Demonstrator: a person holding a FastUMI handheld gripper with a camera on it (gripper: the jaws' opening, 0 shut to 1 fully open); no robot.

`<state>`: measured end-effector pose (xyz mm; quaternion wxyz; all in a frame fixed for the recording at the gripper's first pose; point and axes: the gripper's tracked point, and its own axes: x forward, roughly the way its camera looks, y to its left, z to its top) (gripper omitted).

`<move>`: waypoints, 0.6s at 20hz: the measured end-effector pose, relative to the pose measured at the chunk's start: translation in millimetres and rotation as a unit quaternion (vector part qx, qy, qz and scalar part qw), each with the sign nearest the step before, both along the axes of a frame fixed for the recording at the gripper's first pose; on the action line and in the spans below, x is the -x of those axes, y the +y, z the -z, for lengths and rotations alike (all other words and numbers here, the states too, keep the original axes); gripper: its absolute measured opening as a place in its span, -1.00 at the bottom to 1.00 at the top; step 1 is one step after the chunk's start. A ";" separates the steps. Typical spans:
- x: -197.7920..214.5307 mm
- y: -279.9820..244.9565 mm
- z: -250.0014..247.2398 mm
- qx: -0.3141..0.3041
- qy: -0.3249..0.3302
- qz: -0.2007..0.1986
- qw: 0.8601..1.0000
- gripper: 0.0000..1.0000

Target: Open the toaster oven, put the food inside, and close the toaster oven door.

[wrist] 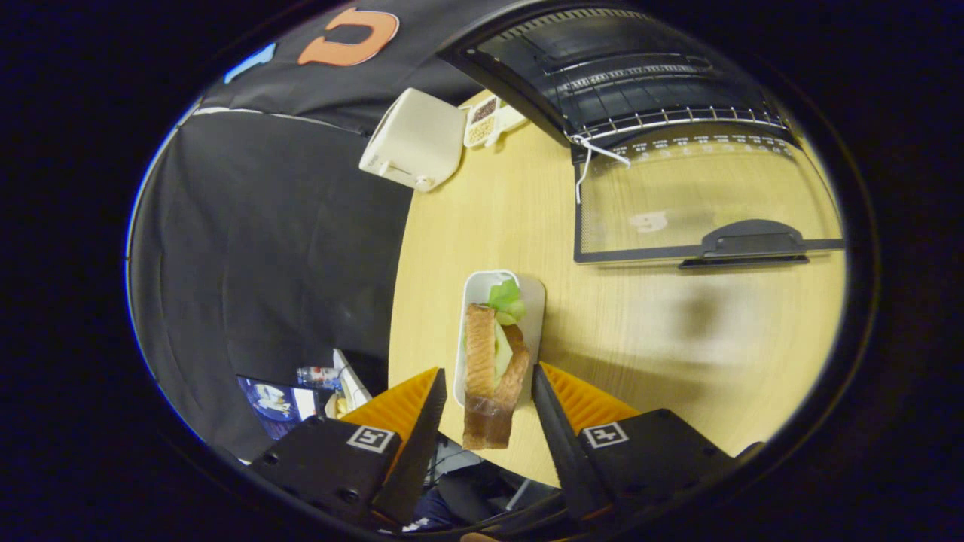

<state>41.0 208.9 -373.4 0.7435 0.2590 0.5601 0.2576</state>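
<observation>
The hand-held gripper (486,403) stands open, its two fingers spread wide with a clear gap on each side of the sandwich (491,361); neither finger presses on it, so nothing is grasped. The sandwich lies between the fingers, its near end level with the fingertips and its length running away from them. It rests on a white tray (531,301), with green lettuce (506,299) at the far end, just beyond the bread. The tray sits on the wooden worktop (482,218), close to its near edge. Well beyond the fingers and off to the right stands the oven (625,75), its interior rack showing. The oven door (700,196) is folded down flat toward the gripper, its glass pane showing the worktop beneath and its handle (745,245) at the edge nearest the gripper. Farther off, beyond and to the left of the fingers, a white toaster (414,139) stands near the worktop's edge, with a small dish (482,120) just beside it.
</observation>
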 end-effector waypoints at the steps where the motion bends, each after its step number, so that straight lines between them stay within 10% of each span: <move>1: -1.6 1.8 2.0 -0.001 0.007 -0.001 1.000 0.47; 4: -1.9 4.3 -0.4 -0.015 0.035 0.014 0.999 -0.14; 12: 9.8 -6.6 -65.2 -0.074 0.016 0.025 0.997 -0.36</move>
